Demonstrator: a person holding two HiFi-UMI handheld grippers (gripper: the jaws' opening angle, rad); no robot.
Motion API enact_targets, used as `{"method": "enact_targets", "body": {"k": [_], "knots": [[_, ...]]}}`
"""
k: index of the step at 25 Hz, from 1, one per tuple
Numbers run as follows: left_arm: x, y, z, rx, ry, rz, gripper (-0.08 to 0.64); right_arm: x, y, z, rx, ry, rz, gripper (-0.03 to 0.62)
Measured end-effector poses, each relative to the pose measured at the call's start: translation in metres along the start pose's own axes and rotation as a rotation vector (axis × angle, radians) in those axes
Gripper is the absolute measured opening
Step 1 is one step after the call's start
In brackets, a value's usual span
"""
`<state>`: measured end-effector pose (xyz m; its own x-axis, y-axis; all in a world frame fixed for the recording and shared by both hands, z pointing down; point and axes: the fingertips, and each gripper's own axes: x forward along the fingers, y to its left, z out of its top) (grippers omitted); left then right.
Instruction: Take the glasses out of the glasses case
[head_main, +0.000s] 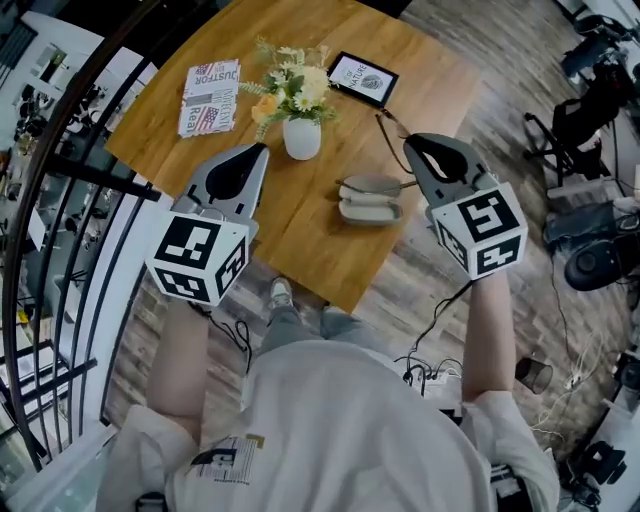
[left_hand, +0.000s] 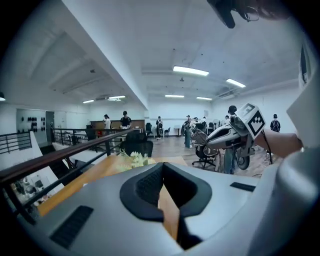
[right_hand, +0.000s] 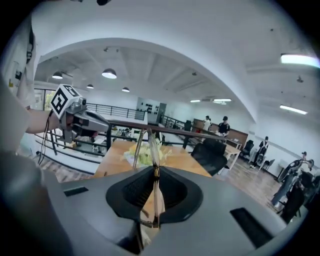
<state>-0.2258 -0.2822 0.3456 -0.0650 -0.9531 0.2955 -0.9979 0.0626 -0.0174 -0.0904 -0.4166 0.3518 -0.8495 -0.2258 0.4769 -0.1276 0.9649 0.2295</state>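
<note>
My right gripper (head_main: 409, 143) is clenched on the glasses (right_hand: 149, 150). In the right gripper view its fingers pinch the frame edge-on, and the two thin temples stick out past the tips. In the head view the glasses are up in the air over the counter (head_main: 300, 215), clear of the glasses case (head_main: 370, 200). They show there only as a thin dark line, so I cannot tell how they are folded. The glasses case lies open on the counter with both halves facing up. In that view it sits just beside my right gripper, between my two hands. My left gripper (left_hand: 162, 167) has its fingers closed together with nothing between them. It seems to be held off the counter, near the white vase of flowers (head_main: 301, 137). A magazine (head_main: 209, 97) and a framed card (head_main: 362, 78) lie at the far side of the counter.
</note>
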Motion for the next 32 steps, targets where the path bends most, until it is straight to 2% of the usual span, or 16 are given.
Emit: {"method": "enact_targets", "body": {"k": [5,8,12,15,19,25,32], "knots": [[-0.039,-0.004,0.063,0.067,-0.134,-0.001,0.017,-0.049,0.007,0.065,-0.013,-0.152,-0.108,0.054],[-0.066,-0.011,0.098,0.125,-0.213,0.015,0.017,-0.085,0.011,0.100,0.013,-0.266,-0.155,0.054],[-0.100,-0.014,0.131,0.217,-0.292,0.041,0.017,-0.130,0.017,0.136,0.067,-0.413,-0.241,0.054],[-0.123,-0.012,0.146,0.253,-0.335,0.046,0.017,-0.156,0.027,0.158,0.082,-0.492,-0.291,0.054],[-0.132,-0.010,0.153,0.276,-0.368,0.063,0.017,-0.177,0.027,0.164,0.139,-0.573,-0.321,0.054],[-0.149,-0.009,0.150,0.310,-0.416,0.085,0.017,-0.185,0.039,0.161,0.176,-0.607,-0.310,0.055],[-0.145,-0.011,0.115,0.284,-0.352,0.079,0.017,-0.179,0.048,0.131,0.210,-0.563,-0.309,0.055]]}}
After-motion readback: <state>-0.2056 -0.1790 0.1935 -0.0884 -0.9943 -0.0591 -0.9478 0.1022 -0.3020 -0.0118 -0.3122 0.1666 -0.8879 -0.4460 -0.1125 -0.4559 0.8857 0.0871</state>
